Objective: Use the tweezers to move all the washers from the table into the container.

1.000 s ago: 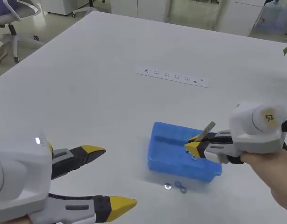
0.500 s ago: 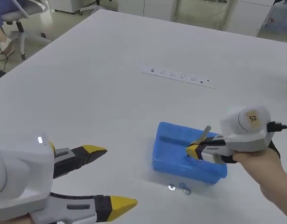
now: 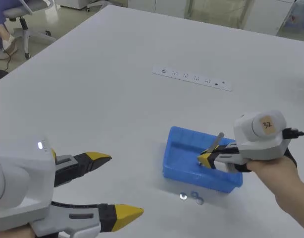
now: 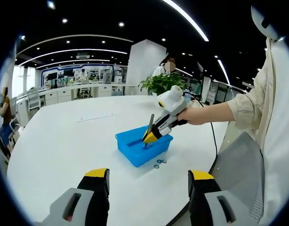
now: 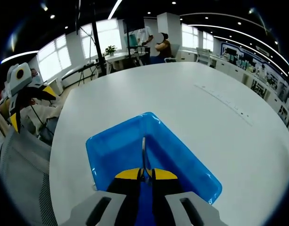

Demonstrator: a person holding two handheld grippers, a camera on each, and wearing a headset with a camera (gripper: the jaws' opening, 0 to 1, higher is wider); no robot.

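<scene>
- While I am looking down through the head view, the right gripper [image 3: 204, 159] is hanging over the blue container [image 3: 186, 177], its yellow-tipped jaws pinched together around the tweezers [image 3: 219, 141].
- Through the right gripper view I am seeing the tweezers running forward from between those pressed jaws, their tips pointing down into the container. Whether the tips are carrying anything, I cannot tell.
- The washers [image 3: 183, 196] are lying on the white table [image 3: 92, 99] just beside the container's near wall. They are outside it and nearer to me than the right gripper's tip.
- I am counting two washer spots clearly, one silvery and one bluish. The bluish one may be a pair overlapping, but it is too small to settle.
- The left gripper [image 3: 117, 184] is sitting low at the near left, well apart from the container, with its jaws spread wide and nothing between them.
- For writing, I am reading what looks like "32" on the round sticker [image 3: 267, 125] on the right gripper's cap. The power strip [image 3: 191, 78] lying farther up the table is carrying marks too small to read.
- Tallying up, I am seeing one container, one pair of tweezers, one power strip and two grippers.
</scene>
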